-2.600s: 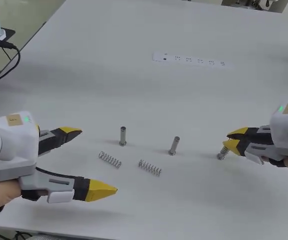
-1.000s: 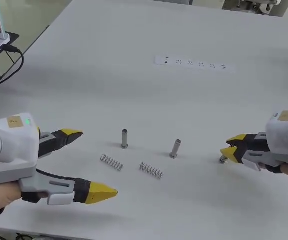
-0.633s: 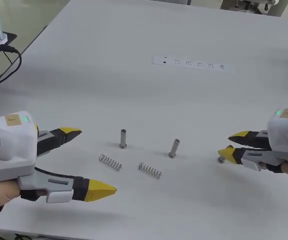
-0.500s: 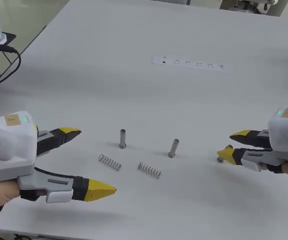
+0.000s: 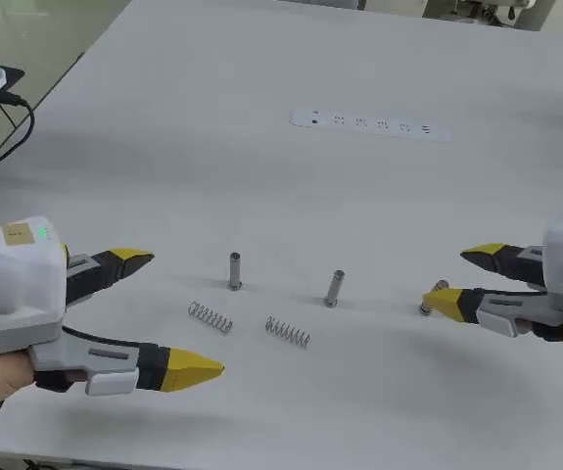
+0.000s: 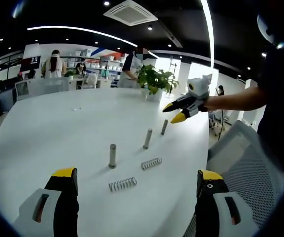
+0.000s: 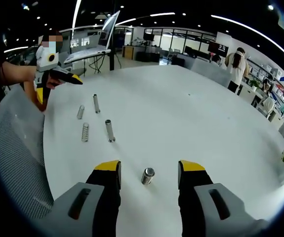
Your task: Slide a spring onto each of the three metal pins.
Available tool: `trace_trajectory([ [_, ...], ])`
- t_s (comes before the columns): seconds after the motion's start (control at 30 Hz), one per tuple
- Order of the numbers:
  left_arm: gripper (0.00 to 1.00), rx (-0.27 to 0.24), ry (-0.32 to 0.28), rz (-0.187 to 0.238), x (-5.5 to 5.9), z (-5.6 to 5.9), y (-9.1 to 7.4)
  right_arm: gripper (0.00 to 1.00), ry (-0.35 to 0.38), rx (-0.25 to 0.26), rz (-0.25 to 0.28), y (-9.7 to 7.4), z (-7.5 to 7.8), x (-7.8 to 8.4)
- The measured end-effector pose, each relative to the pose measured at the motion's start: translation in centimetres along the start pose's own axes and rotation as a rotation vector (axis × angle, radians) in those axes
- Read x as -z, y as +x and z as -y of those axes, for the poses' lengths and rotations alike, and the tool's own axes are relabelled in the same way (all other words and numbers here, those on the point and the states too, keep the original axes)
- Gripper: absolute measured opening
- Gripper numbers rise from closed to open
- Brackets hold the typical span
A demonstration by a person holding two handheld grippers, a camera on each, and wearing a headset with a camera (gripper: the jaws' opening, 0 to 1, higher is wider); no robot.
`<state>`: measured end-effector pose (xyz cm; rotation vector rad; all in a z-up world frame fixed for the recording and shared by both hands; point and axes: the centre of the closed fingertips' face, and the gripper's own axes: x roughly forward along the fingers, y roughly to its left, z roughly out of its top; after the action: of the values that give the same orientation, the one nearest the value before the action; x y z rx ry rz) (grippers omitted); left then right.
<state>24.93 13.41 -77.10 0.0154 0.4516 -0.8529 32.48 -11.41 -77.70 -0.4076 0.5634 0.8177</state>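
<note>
Two upright pins (image 5: 235, 270) stood mid-table, two loose springs (image 5: 210, 316) just at their six o'clock. Otherwise the table (image 5: 261, 59) lay bare, a power strip (image 5: 369, 123) well off at twelve o'clock.

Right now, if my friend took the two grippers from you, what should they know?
Left gripper: open, holding nothing, hovering near the left spring and the right spring, both lying loose on the table.
Right gripper: open, at the right pin.
Done: that pin seems to carry a spring.
Left: middle pin and left pin stand bare; each needs one.
</note>
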Motion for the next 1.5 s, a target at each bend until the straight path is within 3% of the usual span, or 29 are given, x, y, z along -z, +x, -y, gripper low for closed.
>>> trace_trajectory([
  [0.4,0.98,0.000,0.009,0.006,-0.5,-0.2,0.0,0.45,0.002,0.007,0.060,-2.3,-0.8,-1.3],
  [0.73,0.98,-0.002,0.006,0.013,-0.7,-0.1,0.3,0.43,-0.005,-0.025,0.033,-3.0,-1.9,0.3],
  [1.1,0.98,-0.006,0.011,0.008,-0.6,-0.2,-0.1,0.41,0.014,-0.053,0.013,-2.8,-3.0,1.5],
  [1.3,0.98,-0.010,0.010,0.003,-0.5,-0.2,-0.2,0.37,0.000,-0.084,0.019,-2.5,-4.4,0.7],
  [1.5,0.98,-0.009,0.012,0.002,-0.5,-0.2,-0.2,0.36,-0.049,-0.147,0.017,-1.1,-6.8,-0.4],
])
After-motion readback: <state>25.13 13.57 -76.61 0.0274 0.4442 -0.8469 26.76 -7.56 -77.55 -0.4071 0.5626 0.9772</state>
